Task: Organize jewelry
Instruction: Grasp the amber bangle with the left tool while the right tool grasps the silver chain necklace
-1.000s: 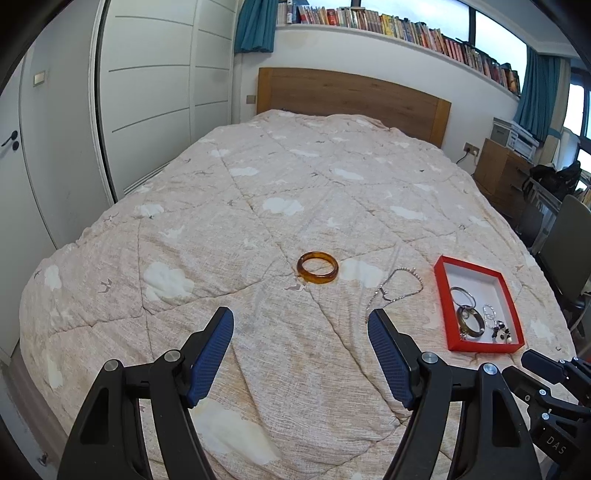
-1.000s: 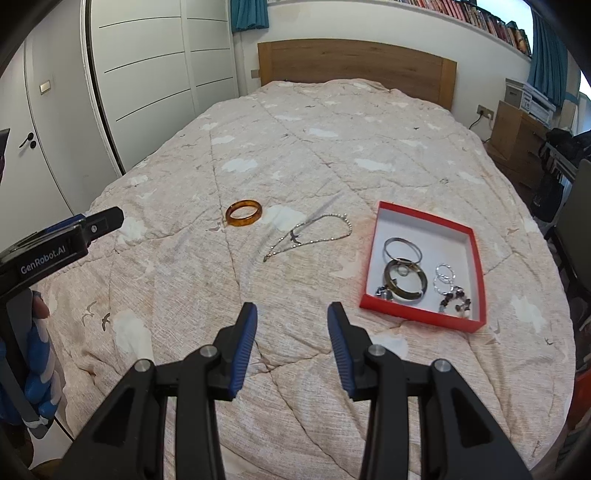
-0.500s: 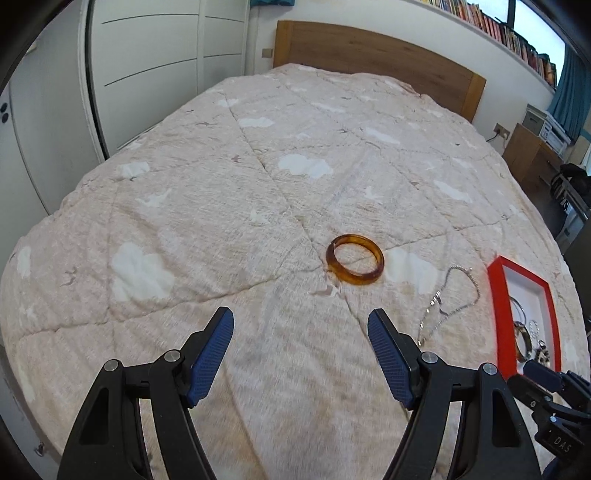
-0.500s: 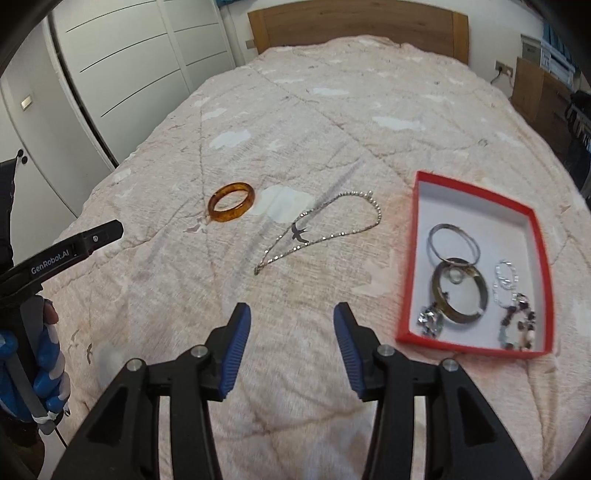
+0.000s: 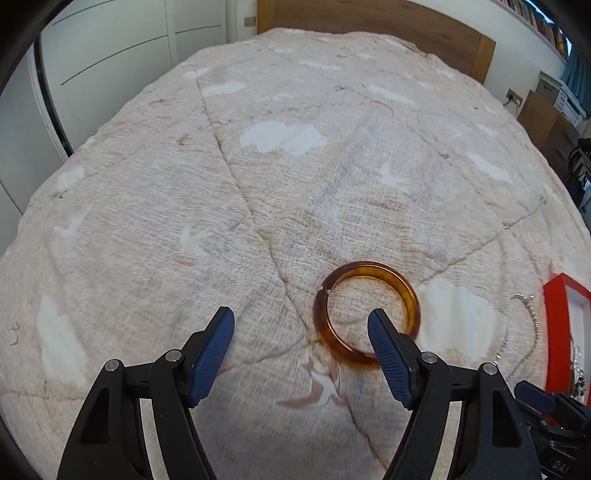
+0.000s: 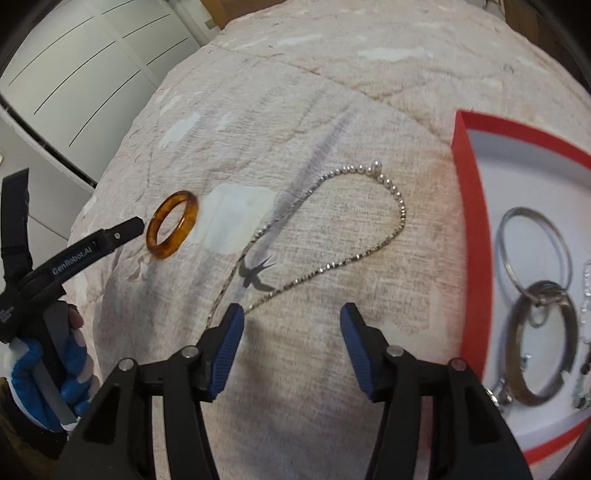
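An amber bangle [image 5: 365, 314] lies flat on the quilted bedspread [image 5: 258, 184]. My left gripper [image 5: 301, 332] hovers over it, open, with its right fingertip above the ring's middle and nothing between the pads. The same bangle [image 6: 171, 229] shows in the right wrist view beside the left gripper's finger [image 6: 110, 240]. A silver beaded necklace [image 6: 332, 229] lies looped on the cover. My right gripper [image 6: 290, 325] is just short of its near end, jaws opening and empty. The red tray [image 6: 467, 221] to the right holds several bangles and earrings.
A person's hand in a blue-and-white glove [image 6: 40, 373] holds the left tool. White wardrobe doors [image 5: 110, 55] stand left of the bed, a wooden headboard [image 5: 369, 22] at the far end, and a wooden cabinet [image 5: 546, 122] to the right.
Both grippers have dropped toward the bedspread and moved forward: the left over the amber bangle, the right up to the necklace. The right jaws have spread wider.
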A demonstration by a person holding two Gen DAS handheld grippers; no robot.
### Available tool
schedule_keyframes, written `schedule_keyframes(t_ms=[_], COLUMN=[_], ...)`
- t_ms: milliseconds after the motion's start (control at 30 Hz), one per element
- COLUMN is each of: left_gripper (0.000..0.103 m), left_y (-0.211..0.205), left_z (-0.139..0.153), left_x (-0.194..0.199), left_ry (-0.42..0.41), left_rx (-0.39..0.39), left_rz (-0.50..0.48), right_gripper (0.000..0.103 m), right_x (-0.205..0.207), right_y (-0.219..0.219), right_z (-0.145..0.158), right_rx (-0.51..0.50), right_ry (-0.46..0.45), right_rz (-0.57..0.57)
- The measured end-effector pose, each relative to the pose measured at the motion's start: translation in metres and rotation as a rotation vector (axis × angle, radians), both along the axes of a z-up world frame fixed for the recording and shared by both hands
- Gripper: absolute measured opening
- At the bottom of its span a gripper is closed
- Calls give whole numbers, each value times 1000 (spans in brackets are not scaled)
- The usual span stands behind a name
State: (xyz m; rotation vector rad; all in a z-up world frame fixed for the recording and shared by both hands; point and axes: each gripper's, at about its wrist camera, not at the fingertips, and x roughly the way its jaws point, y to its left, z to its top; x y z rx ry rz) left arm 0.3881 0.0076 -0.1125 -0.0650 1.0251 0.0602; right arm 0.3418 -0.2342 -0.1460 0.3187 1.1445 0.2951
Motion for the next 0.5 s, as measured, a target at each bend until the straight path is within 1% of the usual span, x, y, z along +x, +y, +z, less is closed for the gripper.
schedule_keyframes(t_ms=[233, 367, 500], left_gripper=[72, 72, 72], left_y=[-5, -6, -8], left_z=[-23, -29, -34], left_x=[17, 21, 25], left_ry=[31, 32, 30], left_rx=[11, 17, 28], left_rz=[-9, -11, -14], right_gripper=[56, 56, 56], right_x=[25, 39, 48], right_y=[-1, 4, 10], right_z=[-5, -6, -8], right_rx=[86, 98, 78], right_ry=[-23, -41, -69], right_rz=[-10, -1, 1])
